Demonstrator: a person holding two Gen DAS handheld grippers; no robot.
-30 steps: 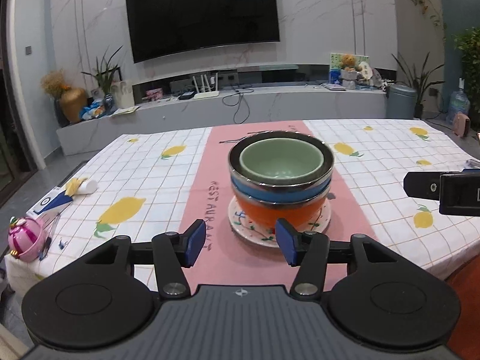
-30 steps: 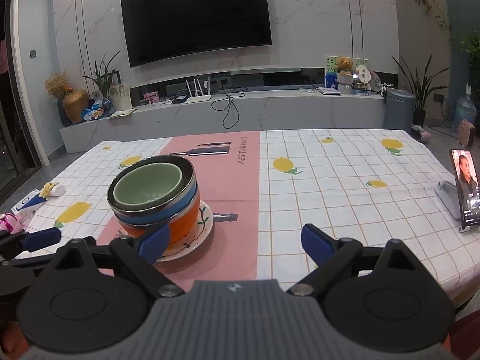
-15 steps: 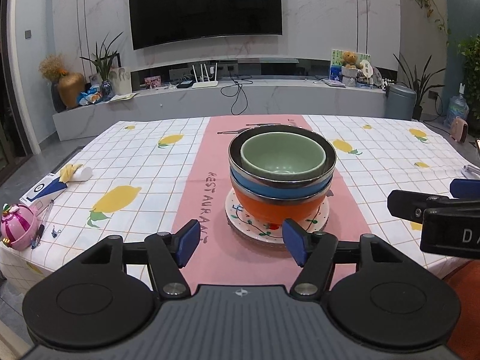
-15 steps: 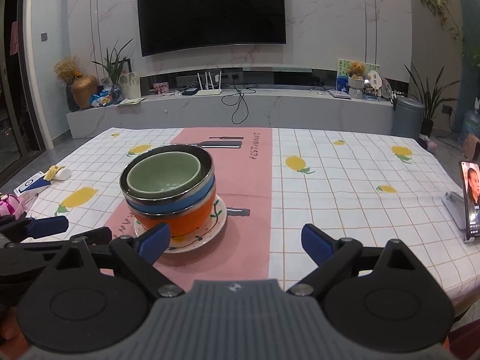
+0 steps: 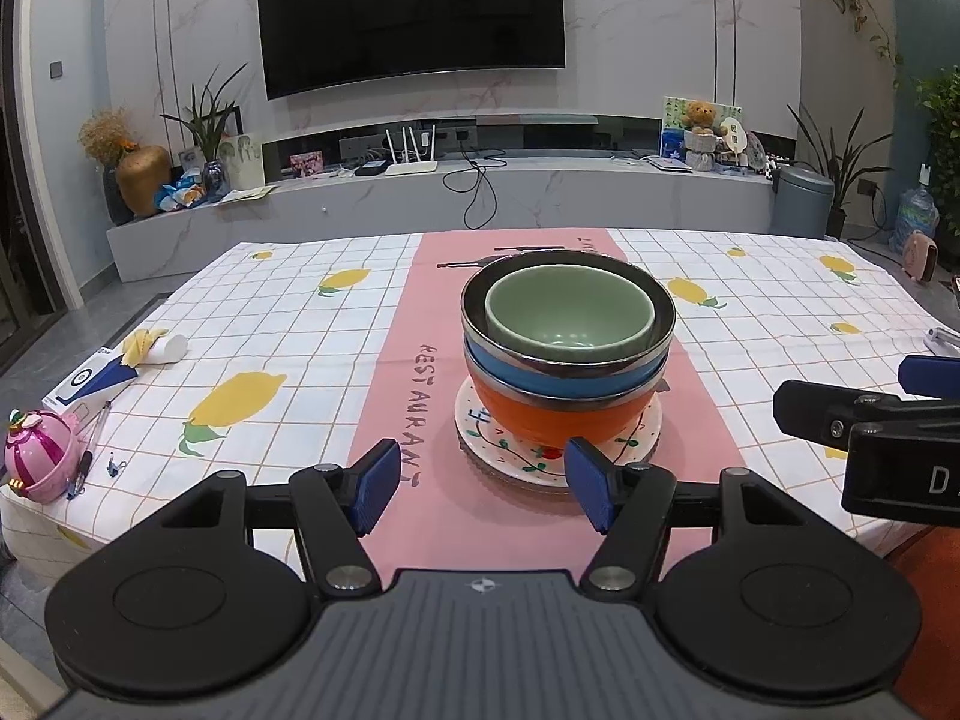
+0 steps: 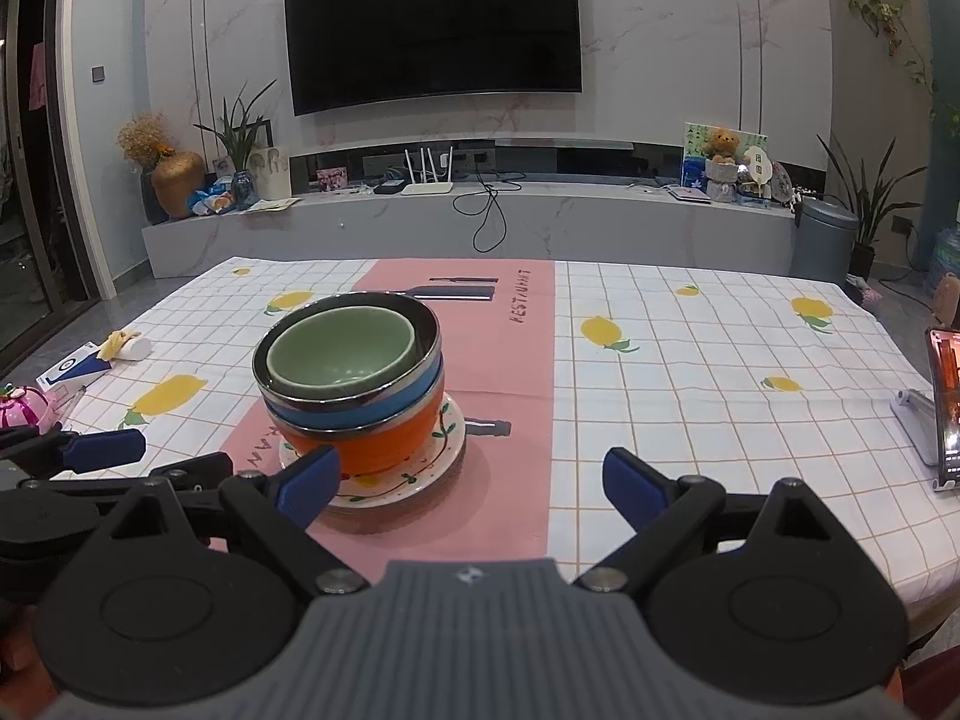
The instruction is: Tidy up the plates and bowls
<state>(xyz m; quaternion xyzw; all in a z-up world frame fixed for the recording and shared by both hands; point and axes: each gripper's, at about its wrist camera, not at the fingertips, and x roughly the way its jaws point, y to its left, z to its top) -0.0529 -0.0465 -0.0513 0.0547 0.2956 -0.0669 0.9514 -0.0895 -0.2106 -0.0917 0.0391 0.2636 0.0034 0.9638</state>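
With the bowls (image 5: 567, 354) nested on the plate (image 5: 558, 450) mid-tabletop, stacking looks finished; left tongs (image 5: 483, 483) and right tongs (image 6: 471, 477) hover apart, empty, needing only withdrawal.

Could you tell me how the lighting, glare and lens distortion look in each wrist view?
Left wrist view: dim bluish room light, the bowl stack sharp, a soft shadow beside the plate, walls bowed by the fisheye. Right wrist view: ceiling spots glare above the television, and the phone screen glows overexposed.
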